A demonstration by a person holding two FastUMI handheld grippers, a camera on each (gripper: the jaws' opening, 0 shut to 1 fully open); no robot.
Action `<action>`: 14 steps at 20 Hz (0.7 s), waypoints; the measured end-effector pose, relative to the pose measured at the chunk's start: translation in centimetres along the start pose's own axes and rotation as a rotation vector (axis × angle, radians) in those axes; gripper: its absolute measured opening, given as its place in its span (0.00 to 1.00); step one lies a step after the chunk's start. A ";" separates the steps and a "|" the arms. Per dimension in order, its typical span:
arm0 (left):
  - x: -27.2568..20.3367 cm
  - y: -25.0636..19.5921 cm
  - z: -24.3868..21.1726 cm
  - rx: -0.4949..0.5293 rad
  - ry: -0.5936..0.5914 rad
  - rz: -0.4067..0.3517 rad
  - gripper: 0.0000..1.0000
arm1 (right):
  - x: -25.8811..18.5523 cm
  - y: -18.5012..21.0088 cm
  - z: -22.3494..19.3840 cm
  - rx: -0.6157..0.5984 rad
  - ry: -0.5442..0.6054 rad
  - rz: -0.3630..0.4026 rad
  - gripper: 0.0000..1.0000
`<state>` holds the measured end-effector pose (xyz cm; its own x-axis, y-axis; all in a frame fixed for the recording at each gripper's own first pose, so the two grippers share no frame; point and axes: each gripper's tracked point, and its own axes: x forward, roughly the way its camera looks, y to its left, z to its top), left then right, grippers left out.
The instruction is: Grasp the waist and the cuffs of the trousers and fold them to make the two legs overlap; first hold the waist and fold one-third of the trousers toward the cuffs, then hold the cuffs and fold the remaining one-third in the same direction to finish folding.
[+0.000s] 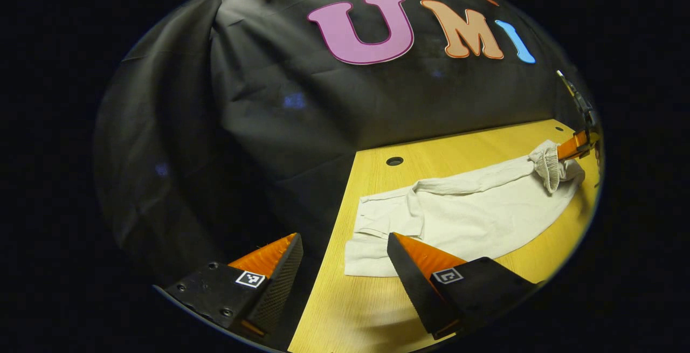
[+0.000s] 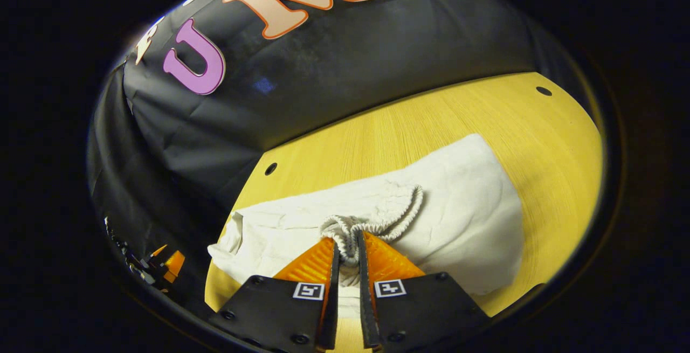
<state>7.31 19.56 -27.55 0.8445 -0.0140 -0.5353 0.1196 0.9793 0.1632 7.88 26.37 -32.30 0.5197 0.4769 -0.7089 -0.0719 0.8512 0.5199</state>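
White trousers (image 1: pixel 474 213) lie stretched out on the wooden table (image 1: pixel 458 145). Their cuff end (image 1: pixel 372 245) is closest to my left gripper (image 1: pixel 344 237), which is open wide with nothing between its fingers; one finger hangs over the cuffs, the other past the table's edge. In the same view, far off at the right, my right gripper (image 1: pixel 574 148) holds the bunched elastic waist (image 1: pixel 547 167). In the right gripper view, my right gripper (image 2: pixel 349 241) is shut on the gathered waistband (image 2: pixel 377 223), raised a little off the trousers (image 2: pixel 463 207). The left gripper (image 2: pixel 164 264) shows small at the lower left.
The table (image 2: pixel 431 110) has small round holes (image 1: pixel 394 161) (image 2: pixel 270 168) (image 2: pixel 543 91) near its back edge. The black cloth wall (image 1: pixel 280 105) stands right behind the table and wraps around its left end. Bare wood lies between the trousers and the wall.
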 end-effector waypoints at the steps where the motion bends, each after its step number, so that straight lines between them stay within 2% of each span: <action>1: 0.3 0.0 -0.1 -0.004 0.003 -0.002 0.96 | -0.3 0.5 -0.1 0.001 0.003 0.015 0.14; 2: 0.6 0.1 -0.4 -0.007 0.007 -0.005 0.96 | -0.6 1.2 0.0 0.002 0.004 0.044 0.20; 3: 1.0 0.1 -0.7 -0.011 0.012 -0.009 0.96 | -1.2 2.1 -0.2 -0.002 0.000 0.067 0.44; 5: 1.8 -0.2 -1.3 -0.019 0.024 -0.022 0.96 | -2.0 2.4 0.1 -0.036 -0.031 0.067 1.00; 6: 2.3 -0.3 -1.6 -0.023 0.028 -0.028 0.96 | -2.0 2.1 0.5 -0.055 -0.049 0.057 0.96; 7: 2.7 -0.4 -1.7 -0.034 0.031 -0.035 0.96 | -2.7 2.0 1.0 -0.067 -0.059 0.050 0.96; 8: 3.3 -0.6 -1.9 -0.051 0.034 -0.046 0.96 | -3.2 2.0 1.3 -0.077 -0.065 0.044 0.89; 9: 3.6 -0.8 -2.3 -0.073 0.046 -0.061 0.96 | -3.5 1.9 1.3 -0.088 -0.070 0.036 0.96; 14: 7.0 -1.2 -4.9 -0.188 0.117 -0.085 0.96 | -5.7 1.0 2.0 -0.137 -0.100 -0.010 0.96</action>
<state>10.51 19.23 -35.55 0.7682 -0.0851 -0.6345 0.0792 0.9961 -0.0377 6.59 24.08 -26.80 0.6023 0.4496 -0.6596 -0.1776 0.8811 0.4384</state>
